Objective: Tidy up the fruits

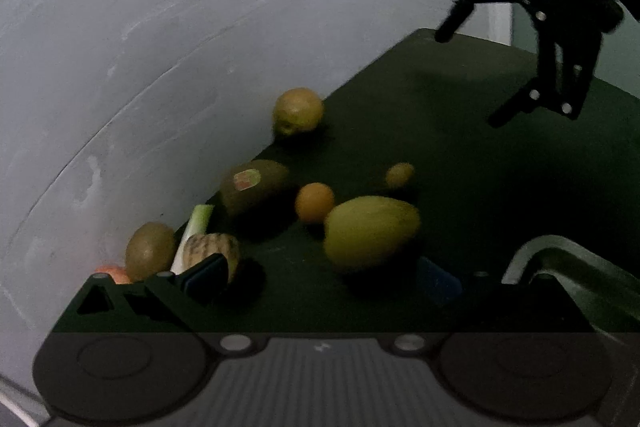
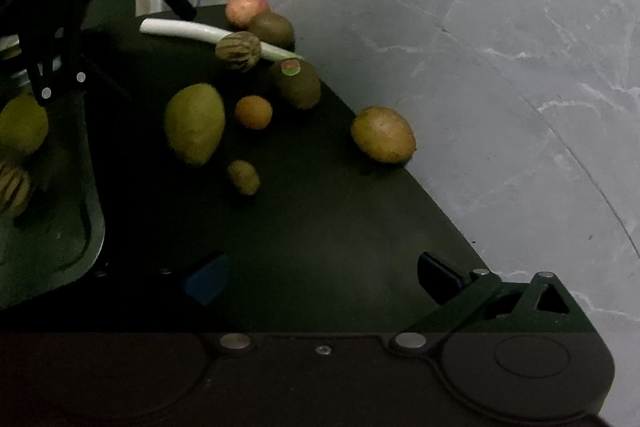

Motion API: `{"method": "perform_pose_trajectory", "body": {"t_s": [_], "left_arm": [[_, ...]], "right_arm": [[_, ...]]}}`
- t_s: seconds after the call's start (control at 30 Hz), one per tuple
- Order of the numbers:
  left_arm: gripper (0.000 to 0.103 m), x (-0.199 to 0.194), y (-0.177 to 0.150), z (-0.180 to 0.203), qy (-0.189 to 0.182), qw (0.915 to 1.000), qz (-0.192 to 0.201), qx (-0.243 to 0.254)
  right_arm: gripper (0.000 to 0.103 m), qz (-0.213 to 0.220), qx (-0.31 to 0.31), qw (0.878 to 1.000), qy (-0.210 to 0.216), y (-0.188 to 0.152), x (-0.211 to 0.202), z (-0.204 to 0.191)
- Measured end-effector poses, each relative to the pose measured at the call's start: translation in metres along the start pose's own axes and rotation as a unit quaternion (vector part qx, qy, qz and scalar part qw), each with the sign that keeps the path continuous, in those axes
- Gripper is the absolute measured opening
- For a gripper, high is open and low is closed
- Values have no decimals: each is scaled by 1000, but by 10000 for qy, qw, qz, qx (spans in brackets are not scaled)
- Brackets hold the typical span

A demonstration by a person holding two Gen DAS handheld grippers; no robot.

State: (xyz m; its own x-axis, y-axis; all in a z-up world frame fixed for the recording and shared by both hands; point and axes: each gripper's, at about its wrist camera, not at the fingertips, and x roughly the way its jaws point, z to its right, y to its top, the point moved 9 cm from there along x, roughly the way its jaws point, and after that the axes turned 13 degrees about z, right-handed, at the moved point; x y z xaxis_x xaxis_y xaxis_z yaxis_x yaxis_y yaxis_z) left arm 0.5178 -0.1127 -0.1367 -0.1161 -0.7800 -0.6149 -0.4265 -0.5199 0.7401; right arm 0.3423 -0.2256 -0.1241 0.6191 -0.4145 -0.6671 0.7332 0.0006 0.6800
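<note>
Several fruits lie on a dark table [image 1: 460, 155]. A large yellow-green mango [image 1: 370, 231] [image 2: 195, 123] sits beside a small orange [image 1: 315, 202] [image 2: 253, 111] and a small round fruit [image 1: 399, 175] [image 2: 244, 176]. A stickered avocado [image 1: 254, 187] [image 2: 298, 83], a striped fruit [image 1: 212, 251] [image 2: 238, 50], a kiwi [image 1: 150, 255] [image 2: 272, 29], a pink apple [image 2: 246, 7] and a brownish pear [image 1: 298, 111] [image 2: 383, 134] lie nearer the wall. My left gripper [image 1: 320, 281] is open and empty, low before the mango. My right gripper [image 2: 320, 279] is open and empty, also seen raised in the left wrist view [image 1: 468, 79].
A metal tray [image 2: 86, 227] [image 1: 572, 259] at the table's side holds a green fruit [image 2: 22, 125] and a striped one [image 2: 14, 187]. A white leek stalk [image 2: 180, 29] [image 1: 194, 233] lies among the fruits. A grey wall [image 2: 500, 47] borders the table.
</note>
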Motion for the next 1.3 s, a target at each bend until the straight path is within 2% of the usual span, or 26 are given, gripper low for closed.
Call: {"method": "perform_pose_trajectory", "body": {"t_s": [0.47, 0.63, 0.77, 1.07, 1.3], "left_arm": [[102, -6, -14, -49, 526, 9981, -55, -314], [102, -6, -17, -68, 725, 9948, -25, -719], [102, -2, -18, -80, 873, 9925, -4, -859], [102, 4, -17, -94, 909, 9912, 52, -958], [102, 16, -12, -98, 780, 9913, 139, -1049]], "right_arm": [[99, 248, 368, 9989, -161, 29, 27, 8], [99, 302, 924, 9949, -269, 37, 36, 19], [99, 320, 1427, 9888, -311, 42, 44, 27], [99, 285, 2127, 9763, -270, 45, 55, 34], [92, 215, 2493, 9682, -16, 54, 69, 30]]}}
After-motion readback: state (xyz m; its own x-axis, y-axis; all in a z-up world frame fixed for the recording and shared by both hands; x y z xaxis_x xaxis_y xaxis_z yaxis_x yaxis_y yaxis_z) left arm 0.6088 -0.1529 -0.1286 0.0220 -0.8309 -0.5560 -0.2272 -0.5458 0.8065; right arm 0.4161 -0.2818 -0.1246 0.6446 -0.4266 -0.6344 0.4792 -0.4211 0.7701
